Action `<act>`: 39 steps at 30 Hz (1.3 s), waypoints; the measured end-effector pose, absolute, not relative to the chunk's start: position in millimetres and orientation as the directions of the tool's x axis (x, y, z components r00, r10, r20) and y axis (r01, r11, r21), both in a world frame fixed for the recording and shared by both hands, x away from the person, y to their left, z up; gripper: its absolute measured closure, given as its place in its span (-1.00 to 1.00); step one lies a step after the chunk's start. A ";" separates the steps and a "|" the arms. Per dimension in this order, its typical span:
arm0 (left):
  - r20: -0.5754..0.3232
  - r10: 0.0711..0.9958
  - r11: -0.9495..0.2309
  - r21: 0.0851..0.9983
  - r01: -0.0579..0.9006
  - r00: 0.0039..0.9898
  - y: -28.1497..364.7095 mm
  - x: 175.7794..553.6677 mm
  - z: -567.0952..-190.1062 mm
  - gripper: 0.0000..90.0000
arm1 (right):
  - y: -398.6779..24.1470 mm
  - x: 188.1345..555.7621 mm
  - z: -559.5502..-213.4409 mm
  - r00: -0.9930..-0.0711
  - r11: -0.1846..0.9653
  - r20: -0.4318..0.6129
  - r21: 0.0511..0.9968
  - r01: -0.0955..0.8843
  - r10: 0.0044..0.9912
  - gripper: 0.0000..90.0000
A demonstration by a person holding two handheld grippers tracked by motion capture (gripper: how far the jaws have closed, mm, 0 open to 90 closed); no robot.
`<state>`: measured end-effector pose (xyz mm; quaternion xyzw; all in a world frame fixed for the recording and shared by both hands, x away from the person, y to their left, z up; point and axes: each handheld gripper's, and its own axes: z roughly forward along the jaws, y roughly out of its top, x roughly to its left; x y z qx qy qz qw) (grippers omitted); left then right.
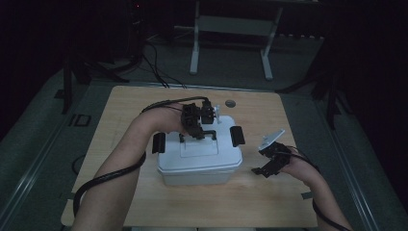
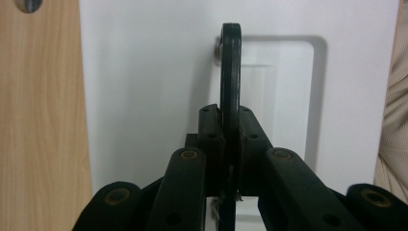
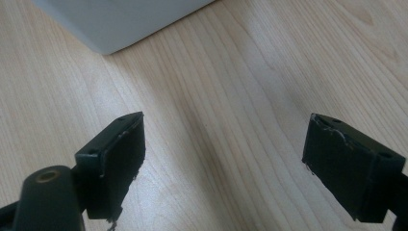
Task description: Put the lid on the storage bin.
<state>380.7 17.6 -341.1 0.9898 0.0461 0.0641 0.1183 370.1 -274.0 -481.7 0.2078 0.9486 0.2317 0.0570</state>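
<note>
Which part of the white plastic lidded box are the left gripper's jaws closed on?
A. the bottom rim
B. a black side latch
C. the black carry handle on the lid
C: the left gripper clamps the black carry handle raised upright over the white lid.

table (image 3: 250, 96): pale wood, smooth, lined grain | box (image 1: 199, 163): white plastic, smooth | handle (image 2: 230, 82): black plastic, matt | jaws: black, scuffed edges

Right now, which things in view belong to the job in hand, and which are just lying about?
In the job:
- white plastic storage box with black side latches
- its black carry handle, raised upright from the white lid
- left hand-held gripper, shut on that handle

Lying about:
- right hand-held gripper, open over the bare light wooden table
- white metal stand beyond the table
</note>
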 end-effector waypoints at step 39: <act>0.164 0.267 -0.913 0.359 0.195 0.950 62.1 390.8 -369.4 -0.71 | -275.6 368.9 -481.6 -0.904 0.799 -0.006 0.470 0.375 0.428 -0.68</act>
